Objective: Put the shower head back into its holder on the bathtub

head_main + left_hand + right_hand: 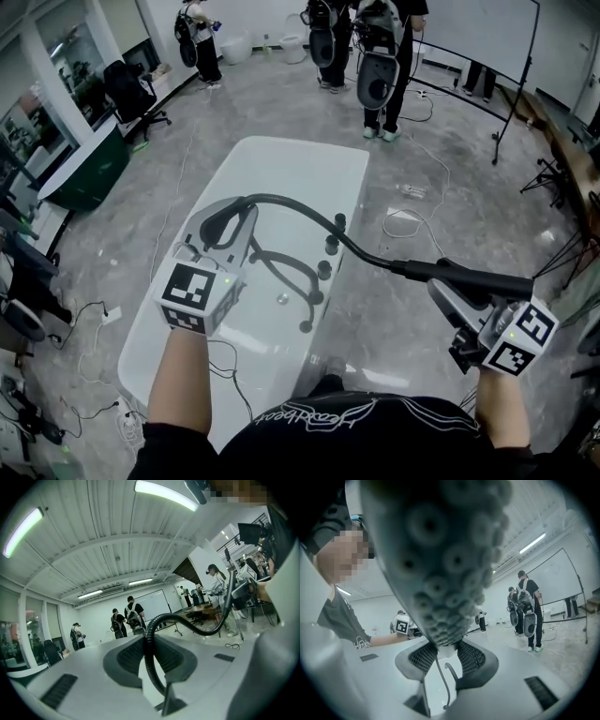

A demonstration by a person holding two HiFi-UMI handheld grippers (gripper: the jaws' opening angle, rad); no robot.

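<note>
A white bathtub [178, 347] lies below me, with black tap fittings [324, 270] in a row along its right rim. My left gripper [231, 223] is over the tub's left side, shut on the black ribbed hose [286, 200], which runs up between its jaws [152, 663]. The hose [187, 626] arcs right to the black shower head [473, 279]. My right gripper [442, 286] is shut on that shower head beyond the tub's right rim. In the right gripper view the nozzle face of the shower head [445, 564] fills the middle, just above the gripper [445, 660].
Several people [375, 56] stand at the far end of the room. An office chair [131, 89] and a green-fronted counter [89, 173] are at the left. Cables [405, 223] lie on the floor to the tub's right. A stand [511, 103] and a table [572, 141] are at the far right.
</note>
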